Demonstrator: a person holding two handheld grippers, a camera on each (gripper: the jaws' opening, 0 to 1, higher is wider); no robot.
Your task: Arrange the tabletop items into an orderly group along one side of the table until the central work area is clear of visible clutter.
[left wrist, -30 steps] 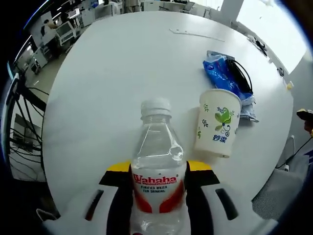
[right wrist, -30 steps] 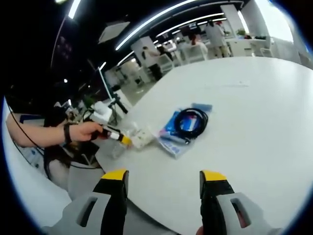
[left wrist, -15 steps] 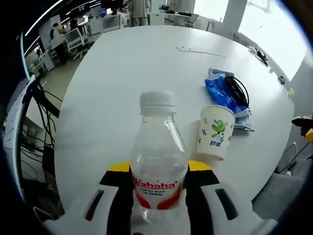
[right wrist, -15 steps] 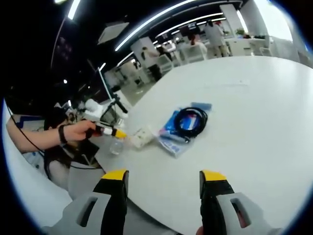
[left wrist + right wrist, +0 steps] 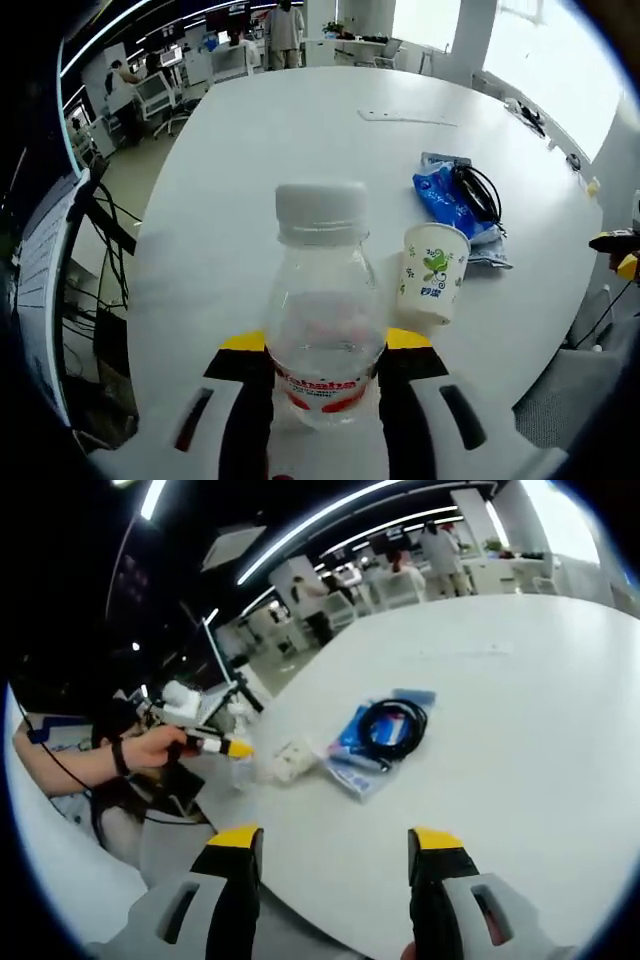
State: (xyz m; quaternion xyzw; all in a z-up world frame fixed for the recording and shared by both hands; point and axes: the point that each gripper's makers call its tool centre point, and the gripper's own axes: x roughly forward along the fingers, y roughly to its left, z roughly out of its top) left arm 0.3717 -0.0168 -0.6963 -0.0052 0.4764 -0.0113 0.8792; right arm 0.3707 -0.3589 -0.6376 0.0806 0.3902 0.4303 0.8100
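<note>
The left gripper [image 5: 325, 365] is clamped on a clear plastic water bottle [image 5: 322, 320], its yellow-tipped jaws pressing the bottle's lower body from both sides. The bottle stands upright in the grip, with a white screw cap and a red and white label band near the bottom; the lettering on that band is too squeezed to read here. In the right gripper view the same bottle [image 5: 241, 770] shows small, held just over the near edge of the counter.

Just beside the bottle, to its right, a white paper cup [image 5: 430, 272] stands on the white counter [image 5: 270, 150]. It carries a green leaf print and small blue characters I cannot make out. Behind the cup lies a blue plastic packet [image 5: 455, 200] with a coiled black cable [image 5: 480, 190] on top of it. A thin white strip [image 5: 408, 119] lies farther off across the counter.

The right gripper [image 5: 335, 865] holds nothing, its jaws wide apart above the counter, well short of the packet and cable.
</note>
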